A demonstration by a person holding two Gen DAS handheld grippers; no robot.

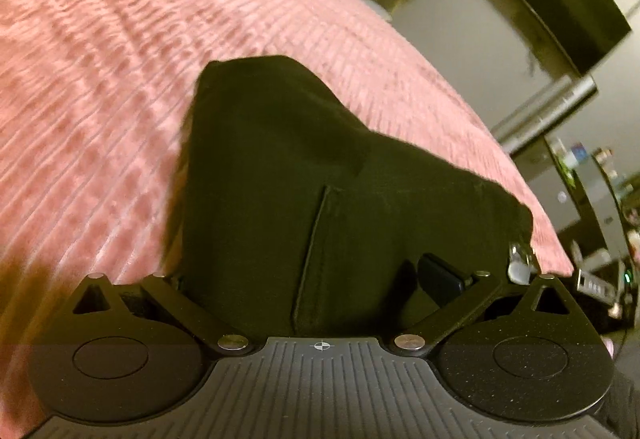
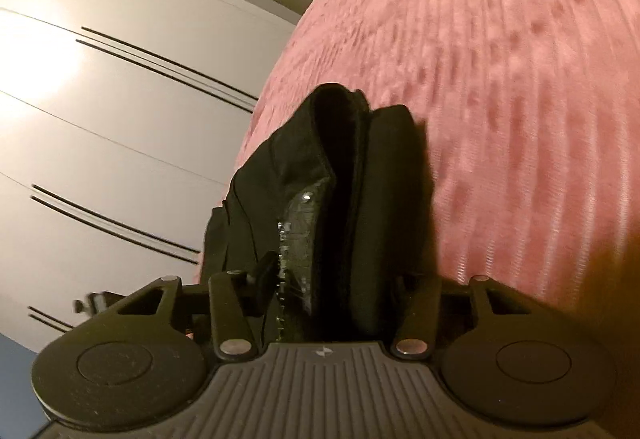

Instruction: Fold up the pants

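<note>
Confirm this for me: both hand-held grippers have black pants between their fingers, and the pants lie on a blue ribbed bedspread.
One thing is wrong: the ribbed bedspread is pink, not blue, as both wrist views show. The rest stands: the black pants sit between the fingers of the left hand-held gripper and the right hand-held gripper.

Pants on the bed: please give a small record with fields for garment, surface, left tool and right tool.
garment: black pants, bunched and partly folded
surface: pink ribbed bedspread
left tool: cloth fills the space between its fingers; grip not clear
right tool: bunched cloth between its fingers; contact not clear
background: white wardrobe doors beside the bed
</note>
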